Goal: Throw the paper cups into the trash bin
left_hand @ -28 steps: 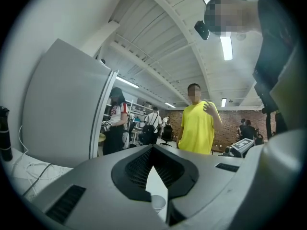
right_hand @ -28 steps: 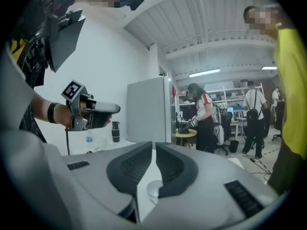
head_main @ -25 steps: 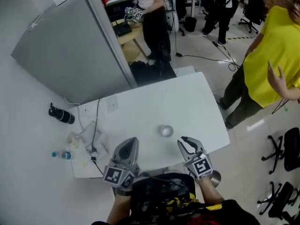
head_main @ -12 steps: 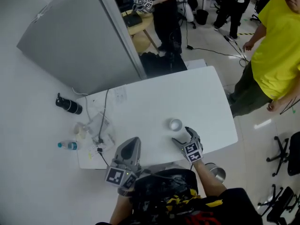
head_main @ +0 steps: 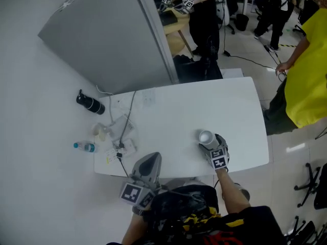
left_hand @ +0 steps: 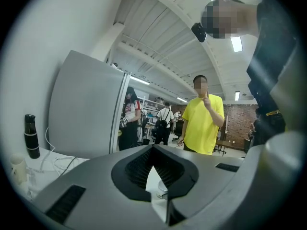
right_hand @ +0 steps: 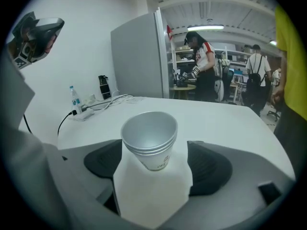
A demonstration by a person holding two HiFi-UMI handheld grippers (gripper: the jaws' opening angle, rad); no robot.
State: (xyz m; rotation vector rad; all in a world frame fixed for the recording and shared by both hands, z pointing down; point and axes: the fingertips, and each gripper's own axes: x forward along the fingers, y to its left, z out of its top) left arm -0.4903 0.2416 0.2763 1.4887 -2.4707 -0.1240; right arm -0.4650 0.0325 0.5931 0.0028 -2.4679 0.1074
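A stack of white paper cups [head_main: 205,137] stands upright on the white table [head_main: 173,111], near its front right. My right gripper [head_main: 208,143] reaches round the stack. In the right gripper view the cups [right_hand: 151,140] stand between the jaws of that gripper [right_hand: 156,166], which are opening, with a gap on each side and neither pad touching. My left gripper [head_main: 148,166] hovers at the table's front edge, shut and empty. Through the thin slit of the left gripper [left_hand: 154,174], the cups [left_hand: 162,191] show far ahead. A round metal bin [head_main: 244,193] peeks out on the floor beside my right arm.
A black bottle [head_main: 90,104], a small water bottle [head_main: 84,147] and a power strip with cables [head_main: 122,139] lie at the table's left end. A grey partition [head_main: 112,40] stands behind. A person in yellow [head_main: 306,86] stands right of the table; others [head_main: 204,14] are farther back.
My right gripper has moved forward to the cups and now has them between its spread jaws. The left gripper has kept its place at the front edge.
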